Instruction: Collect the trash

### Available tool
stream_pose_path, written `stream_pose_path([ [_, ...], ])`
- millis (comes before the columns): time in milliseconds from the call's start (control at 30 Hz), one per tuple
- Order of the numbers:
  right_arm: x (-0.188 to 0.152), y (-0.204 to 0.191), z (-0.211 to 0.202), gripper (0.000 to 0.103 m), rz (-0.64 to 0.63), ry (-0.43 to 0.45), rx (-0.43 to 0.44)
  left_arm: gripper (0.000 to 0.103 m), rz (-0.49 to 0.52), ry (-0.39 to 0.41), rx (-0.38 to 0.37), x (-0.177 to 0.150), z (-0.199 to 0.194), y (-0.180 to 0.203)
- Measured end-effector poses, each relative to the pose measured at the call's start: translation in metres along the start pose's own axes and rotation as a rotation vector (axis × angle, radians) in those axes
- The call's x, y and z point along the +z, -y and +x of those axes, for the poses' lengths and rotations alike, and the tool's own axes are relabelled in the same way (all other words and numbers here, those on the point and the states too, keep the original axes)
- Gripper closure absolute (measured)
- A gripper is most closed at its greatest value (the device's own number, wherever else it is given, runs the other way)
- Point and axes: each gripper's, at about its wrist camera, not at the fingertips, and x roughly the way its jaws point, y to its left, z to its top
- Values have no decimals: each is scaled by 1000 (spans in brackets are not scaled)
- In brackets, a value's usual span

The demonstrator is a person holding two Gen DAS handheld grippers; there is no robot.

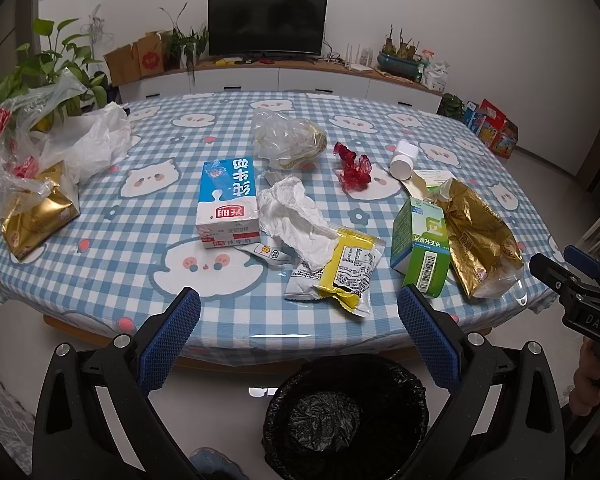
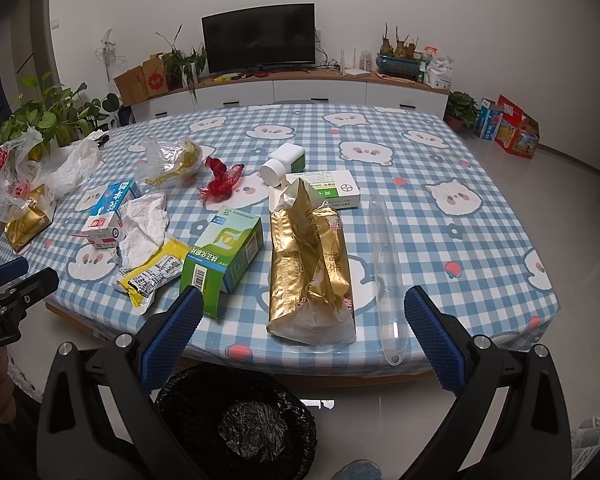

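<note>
Trash lies scattered on the checked tablecloth [image 1: 112,248]: a milk carton [image 1: 227,200], crumpled tissue [image 1: 292,216], a yellow wrapper [image 1: 350,266], a green box [image 1: 422,248] and a gold bag [image 1: 480,236]. A bin with a black liner [image 1: 346,416] stands on the floor below the table's near edge. My left gripper [image 1: 298,312] hangs open above the bin, short of the table, holding nothing. In the right wrist view my right gripper [image 2: 303,308] is open too, in front of the gold bag [image 2: 312,264] and green box [image 2: 220,254], with the bin [image 2: 236,420] below.
Also on the table are red cellophane [image 1: 354,170], a white bottle [image 2: 282,164], a white medicine box [image 2: 332,188], a clear plastic tube [image 2: 386,276], clear bags [image 1: 288,136] and a gold pack in plastic [image 1: 36,212]. A TV cabinet [image 1: 276,76] and plants [image 1: 48,68] stand behind.
</note>
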Motion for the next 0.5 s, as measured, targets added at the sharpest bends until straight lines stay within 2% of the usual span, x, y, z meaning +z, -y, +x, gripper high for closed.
stream_pose_path([
  [500, 2, -1, 0, 7, -6, 3, 0, 6, -6, -6, 10, 3, 2, -4],
])
